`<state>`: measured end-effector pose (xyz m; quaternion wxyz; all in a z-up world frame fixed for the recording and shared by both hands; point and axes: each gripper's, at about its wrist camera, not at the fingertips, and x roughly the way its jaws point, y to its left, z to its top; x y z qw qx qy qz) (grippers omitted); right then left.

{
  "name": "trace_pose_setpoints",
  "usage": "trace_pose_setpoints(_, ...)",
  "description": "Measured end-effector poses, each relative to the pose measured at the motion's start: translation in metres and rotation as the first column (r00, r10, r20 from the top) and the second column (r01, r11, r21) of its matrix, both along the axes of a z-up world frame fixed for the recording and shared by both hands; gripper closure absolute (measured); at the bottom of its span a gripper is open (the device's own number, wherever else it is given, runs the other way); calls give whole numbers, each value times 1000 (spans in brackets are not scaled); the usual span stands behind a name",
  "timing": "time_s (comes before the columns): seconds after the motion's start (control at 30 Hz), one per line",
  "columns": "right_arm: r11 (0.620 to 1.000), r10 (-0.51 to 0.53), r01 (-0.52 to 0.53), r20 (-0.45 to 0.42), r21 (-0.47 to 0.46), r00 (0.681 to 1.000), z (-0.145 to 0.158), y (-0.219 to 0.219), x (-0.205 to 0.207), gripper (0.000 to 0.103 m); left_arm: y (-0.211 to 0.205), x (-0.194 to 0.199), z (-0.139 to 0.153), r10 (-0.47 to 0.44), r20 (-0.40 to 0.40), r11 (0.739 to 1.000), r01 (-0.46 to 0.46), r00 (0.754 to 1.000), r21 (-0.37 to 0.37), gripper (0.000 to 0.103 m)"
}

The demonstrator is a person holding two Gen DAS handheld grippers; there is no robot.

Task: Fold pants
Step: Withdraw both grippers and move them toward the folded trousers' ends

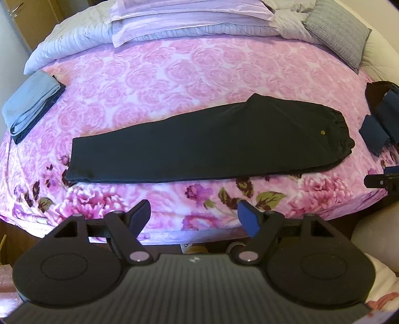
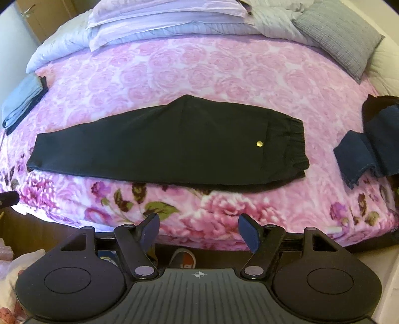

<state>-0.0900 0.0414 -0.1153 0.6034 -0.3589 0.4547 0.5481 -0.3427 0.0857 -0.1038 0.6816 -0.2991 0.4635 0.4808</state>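
The left gripper [image 1: 194,216] hangs above the near edge of the bed with its fingers [image 1: 247,218] spread apart and nothing between them. The right gripper [image 2: 199,228] is the same: fingers [image 2: 248,230] wide apart, empty, held over the near edge of the bed and clear of the cloth. In the left wrist view a black part of the right gripper shows at the right edge.

Just beyond both grippers lie the black pants [image 1: 199,147], flat on the pink floral blanket [image 1: 174,74] that covers the bed. They are folded lengthwise, one leg on top of the other, and stretch from left to right near the front edge. The leg hems point left; the gathered elastic waistband [image 2: 296,142] is at the right end. A small brass button [image 2: 259,143] sits on the fabric just left of the waistband. Neither gripper touches the pants.

To the right of the waistband, apart from it, is a heap of dark blue clothing [image 2: 361,154]. At the far left edge of the blanket rests a folded stack of light blue garments [image 1: 32,104] with a darker piece beneath. At the far end of the bed lie pale lilac pillows [image 1: 189,15], a white quilt [image 1: 72,42] and a grey cushion [image 2: 341,35] at the far right.
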Motion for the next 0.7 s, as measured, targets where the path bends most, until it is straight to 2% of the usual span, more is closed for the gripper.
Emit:
trace_pose_setpoints(0.43,1000,-23,22,-4,-8,1000,-3,3,2,36,12,4,-6,-20,-9,1000,19,1000,-14,29)
trace_pose_setpoints(0.7,998,-45,44,-5,-41,999,-24,15,-1,36,32,-2,-31,-18,-30,998,16,999,-62,27)
